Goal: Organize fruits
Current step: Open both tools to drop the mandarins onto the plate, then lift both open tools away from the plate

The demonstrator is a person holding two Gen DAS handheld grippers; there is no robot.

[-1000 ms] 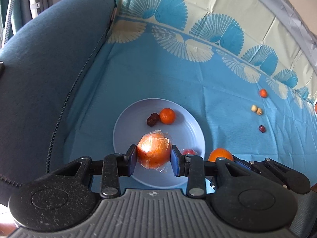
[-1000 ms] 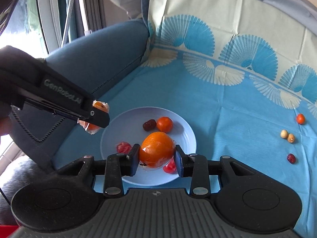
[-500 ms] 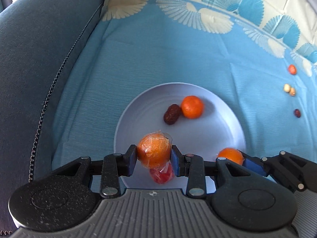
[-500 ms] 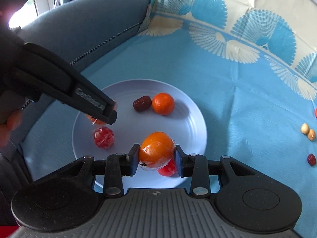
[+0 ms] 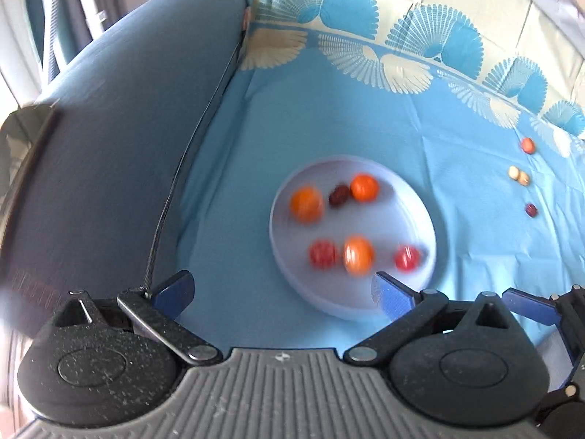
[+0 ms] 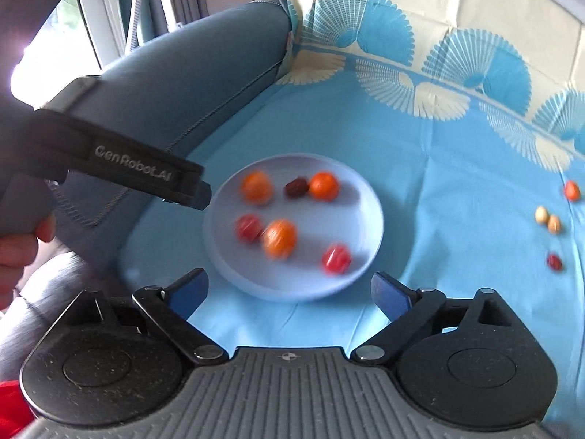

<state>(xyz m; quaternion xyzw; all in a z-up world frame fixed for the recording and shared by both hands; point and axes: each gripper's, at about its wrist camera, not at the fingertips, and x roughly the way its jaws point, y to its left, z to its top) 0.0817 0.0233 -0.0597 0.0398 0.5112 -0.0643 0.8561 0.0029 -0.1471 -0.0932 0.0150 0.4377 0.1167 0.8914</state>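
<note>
Fruits [image 6: 279, 238], seemingly six, sit inside plate [image 6: 369, 190] rim, cloth [image 6: 438, 183] around

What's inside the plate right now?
Six fruits lie in the plate: three orange ones, two red ones and a dark date. Motion blur hides finer detail. Nothing covers them; both tongs are open and empty.
</note>
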